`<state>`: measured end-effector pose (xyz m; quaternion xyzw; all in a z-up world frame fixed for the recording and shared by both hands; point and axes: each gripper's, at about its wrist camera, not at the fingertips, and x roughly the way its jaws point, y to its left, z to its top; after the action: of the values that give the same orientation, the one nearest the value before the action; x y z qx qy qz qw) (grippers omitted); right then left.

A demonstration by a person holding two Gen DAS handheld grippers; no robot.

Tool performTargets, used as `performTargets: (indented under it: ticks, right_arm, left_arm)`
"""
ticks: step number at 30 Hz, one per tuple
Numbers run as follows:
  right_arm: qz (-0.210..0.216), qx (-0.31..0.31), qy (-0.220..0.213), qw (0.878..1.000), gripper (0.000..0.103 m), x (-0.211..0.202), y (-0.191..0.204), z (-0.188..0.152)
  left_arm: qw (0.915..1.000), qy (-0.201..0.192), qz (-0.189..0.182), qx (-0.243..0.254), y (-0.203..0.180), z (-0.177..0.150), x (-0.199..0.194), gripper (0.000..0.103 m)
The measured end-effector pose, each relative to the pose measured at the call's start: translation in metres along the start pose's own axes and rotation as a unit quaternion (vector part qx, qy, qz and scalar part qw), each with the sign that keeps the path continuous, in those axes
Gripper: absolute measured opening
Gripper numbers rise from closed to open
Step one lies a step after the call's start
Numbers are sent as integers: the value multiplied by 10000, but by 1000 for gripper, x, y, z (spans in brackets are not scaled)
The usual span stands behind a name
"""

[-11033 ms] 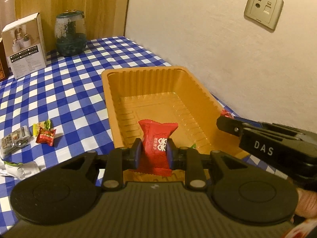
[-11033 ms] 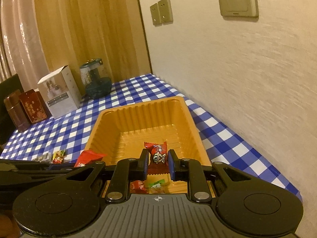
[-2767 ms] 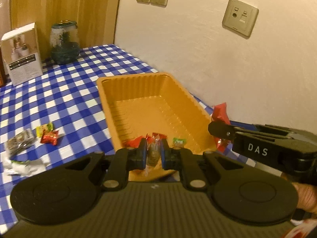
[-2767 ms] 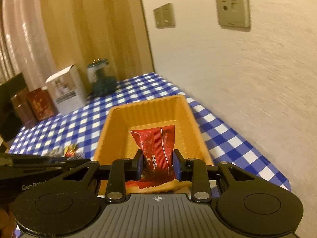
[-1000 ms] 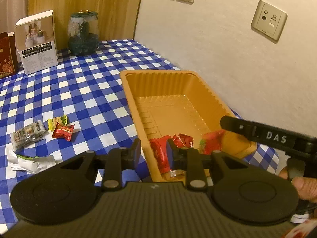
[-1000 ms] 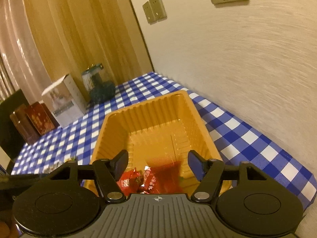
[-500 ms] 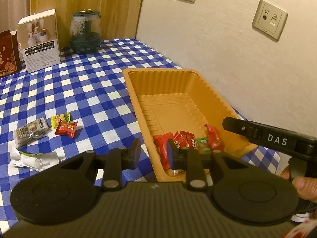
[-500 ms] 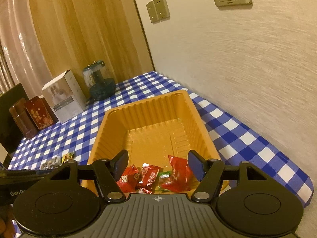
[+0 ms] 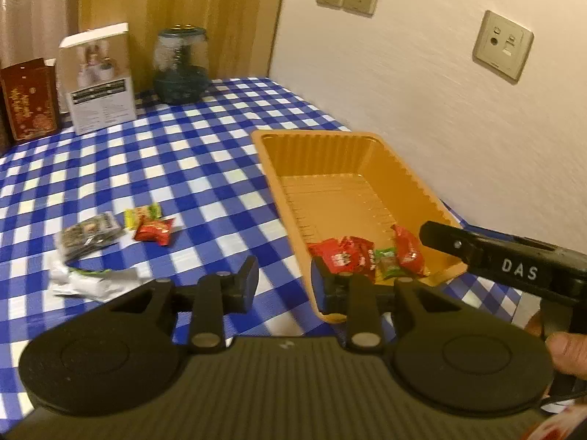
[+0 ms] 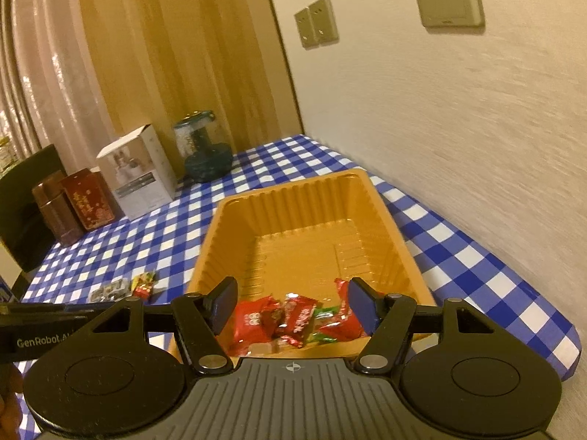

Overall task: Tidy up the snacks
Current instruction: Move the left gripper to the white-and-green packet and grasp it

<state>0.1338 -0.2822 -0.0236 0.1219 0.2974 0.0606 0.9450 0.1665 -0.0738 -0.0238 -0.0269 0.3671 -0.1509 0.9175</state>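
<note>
- The checked tablecloth point(image 9: 205, 168) fills the left half of the left wrist view; the orange tray point(image 9: 330, 146) lies right of centre, its long axis running away from the camera.
- Loose snacks point(image 9: 110, 227) sit at centre left, up and left of the left gripper point(image 9: 282, 282), which looks nearer to them.
- Tray snacks point(image 10: 293, 317) cluster at its near end.
- Both the left gripper and the right gripper point(image 10: 291, 304) have fingers spread apart, holding nothing.
</note>
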Motion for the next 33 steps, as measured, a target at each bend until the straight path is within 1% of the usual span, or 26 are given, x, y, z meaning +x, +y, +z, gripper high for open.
performTargets:
  ticks: [5,8,14,18,27,31,33]
  right_arm:
    - [168,-148,38,9997,67,-7,15,-10]
    - [296,-297,-15,9991,67,-14,25,-16]
    - [609,-567,-38,9965,67,-21,48,-28]
    - [809,-814,7,9934,67,-21,64,-37]
    - [1130,-1167,71,9867,67,-17,93,-47]
    - [1259,-1391,148,9821,67,-11,105,-51]
    - [1313,-1515,171,9796,67,-9,111,-53]
  left_arm:
    - [9998,-44,175,-37,14,-6,-18,30]
    - [9995,-73,310,-46,24,-12,-30,31]
    - [9983,-103,572,-79,47,-23,-53,34]
    - [9970,-95,757,-106,65,-31,-63,40]
    - [9940,-19,1079,-158,99,-43,-68,45]
    - [9928,40,1198,-58,112,-45,-65,47]
    - [9922,98,1244,77,116,-45,-61,49]
